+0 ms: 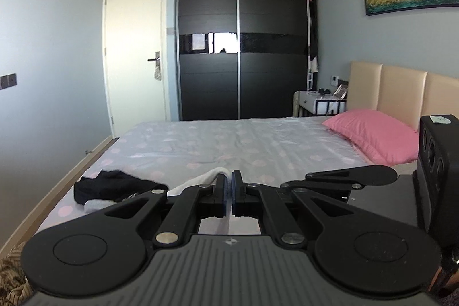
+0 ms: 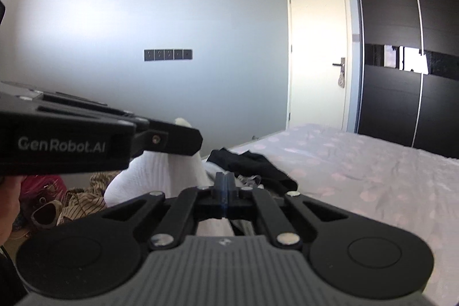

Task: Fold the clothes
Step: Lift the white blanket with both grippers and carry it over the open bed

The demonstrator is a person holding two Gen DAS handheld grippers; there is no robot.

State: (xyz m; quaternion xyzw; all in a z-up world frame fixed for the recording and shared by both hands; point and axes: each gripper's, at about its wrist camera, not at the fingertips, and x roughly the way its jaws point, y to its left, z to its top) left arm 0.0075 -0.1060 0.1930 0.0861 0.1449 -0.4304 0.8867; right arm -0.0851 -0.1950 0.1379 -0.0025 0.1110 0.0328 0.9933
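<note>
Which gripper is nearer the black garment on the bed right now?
Left, as far as these views show. The black garment lies just left of the left gripper; the right gripper sits farther over, with the garment ahead and to its right. Both hold the white garment.
</note>
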